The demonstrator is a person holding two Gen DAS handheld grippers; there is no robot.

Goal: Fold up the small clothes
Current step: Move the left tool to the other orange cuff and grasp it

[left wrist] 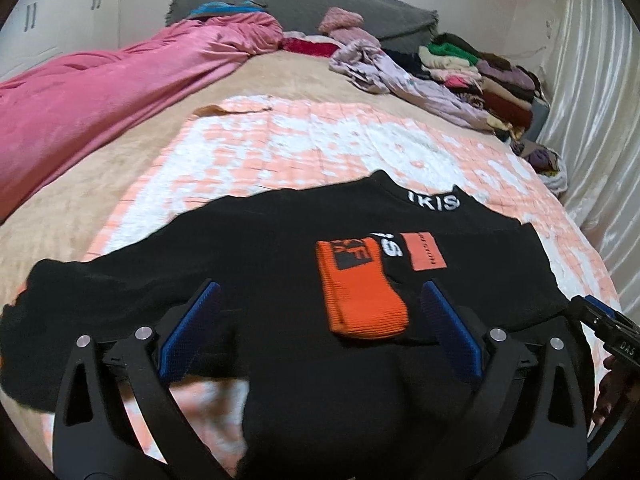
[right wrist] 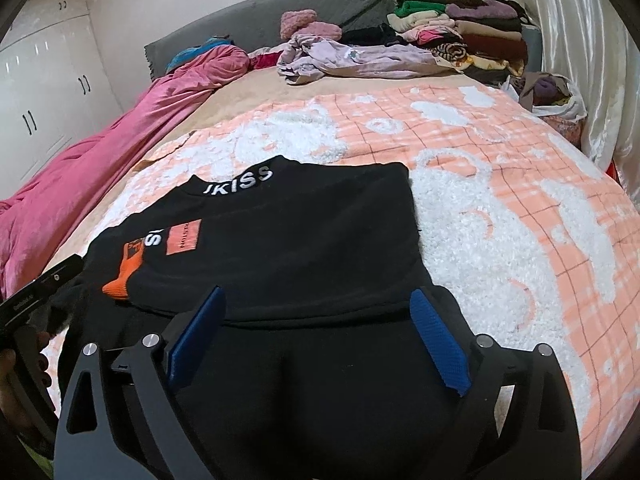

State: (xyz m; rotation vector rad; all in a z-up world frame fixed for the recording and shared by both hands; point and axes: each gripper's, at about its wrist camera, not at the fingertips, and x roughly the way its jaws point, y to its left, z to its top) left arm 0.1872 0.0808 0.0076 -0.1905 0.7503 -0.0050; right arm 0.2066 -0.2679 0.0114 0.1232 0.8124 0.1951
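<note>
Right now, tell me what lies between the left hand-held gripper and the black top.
Nothing visible. The left hand-held gripper is open right over the black top; only the top's own folded orange cuff lies between its fingers.

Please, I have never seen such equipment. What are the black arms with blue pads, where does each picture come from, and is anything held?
No robot here: a person carries two tools. Each picture comes from a camera on one tool, looking along its fingers. The left hand-held gripper and the right hand-held gripper both stand open, holding nothing. Below them lies a black sweater with white lettering; its orange ribbed cuff is folded across the front. It rests on a peach-and-white fluffy blanket on a bed. Further back lies a pile of folded clothes.
</note>
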